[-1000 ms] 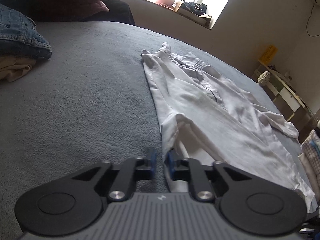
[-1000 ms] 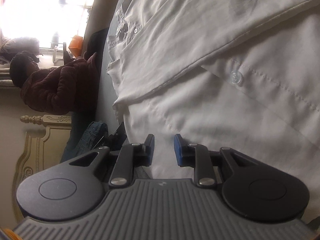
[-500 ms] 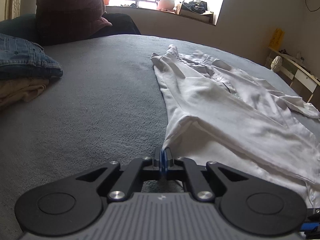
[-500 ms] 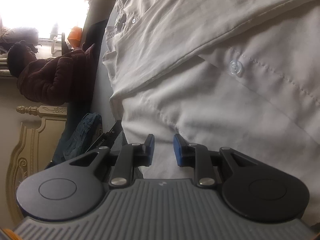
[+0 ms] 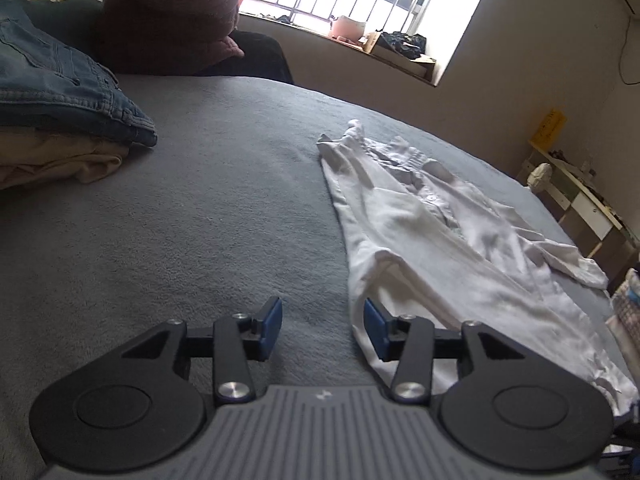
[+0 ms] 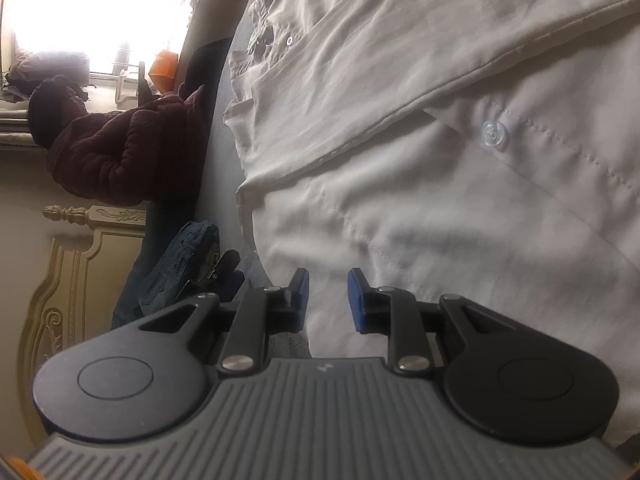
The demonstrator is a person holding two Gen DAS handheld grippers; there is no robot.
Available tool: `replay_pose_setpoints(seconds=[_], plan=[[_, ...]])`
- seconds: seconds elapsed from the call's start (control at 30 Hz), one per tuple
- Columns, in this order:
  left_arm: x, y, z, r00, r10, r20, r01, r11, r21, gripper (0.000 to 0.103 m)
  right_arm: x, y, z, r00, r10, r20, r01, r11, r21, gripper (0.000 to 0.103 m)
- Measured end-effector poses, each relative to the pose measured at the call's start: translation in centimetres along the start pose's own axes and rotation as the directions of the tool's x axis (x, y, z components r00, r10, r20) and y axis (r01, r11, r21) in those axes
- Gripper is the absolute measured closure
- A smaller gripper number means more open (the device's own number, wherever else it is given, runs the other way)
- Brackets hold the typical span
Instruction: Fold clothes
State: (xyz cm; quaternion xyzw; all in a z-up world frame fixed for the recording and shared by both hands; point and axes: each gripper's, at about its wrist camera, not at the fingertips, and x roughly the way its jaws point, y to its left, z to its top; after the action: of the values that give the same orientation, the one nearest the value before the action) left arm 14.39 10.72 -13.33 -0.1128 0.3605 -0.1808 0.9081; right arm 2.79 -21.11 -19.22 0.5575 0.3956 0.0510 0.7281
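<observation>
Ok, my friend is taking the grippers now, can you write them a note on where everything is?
Left gripper: open, empty, at the near edge of the white shirt.
Right gripper: open, empty, over the shirt's fabric near a button.
Shirt lies spread on the grey bed, one side flap turned in.
Folded jeans sit on a beige garment at the far left.
Left to do: grip the shirt and fold it.

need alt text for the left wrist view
The open left gripper hovers over a grey bedspread, its right finger beside the near edge of a white button-up shirt spread flat. Folded jeans sit stacked at far left.
</observation>
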Motion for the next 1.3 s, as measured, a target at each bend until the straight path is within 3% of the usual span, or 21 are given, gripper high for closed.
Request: replay_pose_setpoints(seconds=[0.27,0.47,0.57,0.77,0.93,1.1,1.3], plan=[[-2.2,-3.2,-3.2,0.989,-0.102,-0.112,0.108,0.993,0.052,0.056,-0.3,-1.0,-2.7,0.988,-0.033,-0.149,0.045,0.996,0.074,0.082],[-3.6,-3.4,-4.4,0.982,-0.129,-0.137,0.136,0.99,0.044,0.054,-2.0,-1.9,-6.2,0.949,-0.117,-0.291,0.14,0.988,0.059,0.082],[-4.2,-3.5,-4.5,0.98,-0.14,-0.138,0.148,0.988,0.044,0.053,-3.0,-0.3,-7.0,0.941,-0.135,-0.31,0.146,0.989,0.01,0.081],[-4.3,-4.1,-2.7,0.981,-0.167,-0.1,0.174,0.982,0.068,0.047,-6.0,4.1,-4.1,0.978,-0.156,-0.139,0.148,0.987,-0.068,0.081],[-2.9,-4.6,-1.2,0.969,-0.226,-0.095,0.235,0.967,0.094,0.044,-7.9,7.5,-1.2,0.976,-0.217,0.006,0.216,0.965,-0.149,0.081],[-1.5,-5.0,0.3,0.954,-0.285,-0.091,0.295,0.948,0.12,0.044,-10.6,10.2,1.3,0.929,-0.313,0.198,0.353,0.911,-0.215,0.081],[0.6,-3.2,2.7,0.939,-0.335,-0.073,0.342,0.933,0.114,0.044,-12.6,14.5,6.1,0.837,-0.39,0.383,0.488,0.849,-0.204,0.081]])
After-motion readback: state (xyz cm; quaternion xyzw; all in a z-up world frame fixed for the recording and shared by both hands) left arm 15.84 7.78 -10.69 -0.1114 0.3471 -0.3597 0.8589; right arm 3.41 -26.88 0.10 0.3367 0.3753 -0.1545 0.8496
